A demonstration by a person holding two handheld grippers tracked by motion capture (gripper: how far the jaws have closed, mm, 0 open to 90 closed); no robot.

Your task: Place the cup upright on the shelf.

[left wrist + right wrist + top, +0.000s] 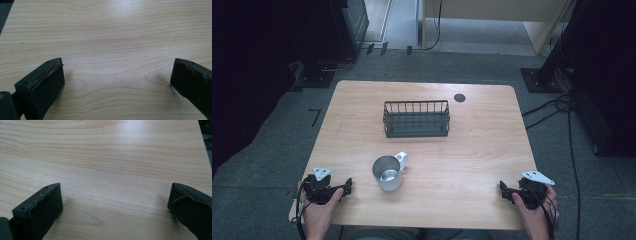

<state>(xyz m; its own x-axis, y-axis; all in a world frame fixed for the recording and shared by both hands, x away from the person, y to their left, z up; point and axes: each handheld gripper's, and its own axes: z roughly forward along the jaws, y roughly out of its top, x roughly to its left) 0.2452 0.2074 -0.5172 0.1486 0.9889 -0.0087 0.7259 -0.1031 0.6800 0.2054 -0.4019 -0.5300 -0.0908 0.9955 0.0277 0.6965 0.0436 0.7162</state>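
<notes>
A metal mug (387, 173) with a white handle stands upright on the wooden table (472, 150), near the front and left of centre. A dark wire basket (416, 119) sits behind it toward the table's middle back, with nothing in it that I can see. My left gripper (343, 189) rests at the front left corner, held by a hand, a short way left of the mug. Its jaws stand wide apart over bare wood (115, 72). My right gripper (505, 188) rests at the front right corner, jaws also wide apart over bare wood (115, 192).
A small dark round disc (459, 98) lies at the table's back right. Black stands and cables (557, 107) crowd the floor on both sides of the table. A pale wooden unit (492, 20) stands beyond the far edge.
</notes>
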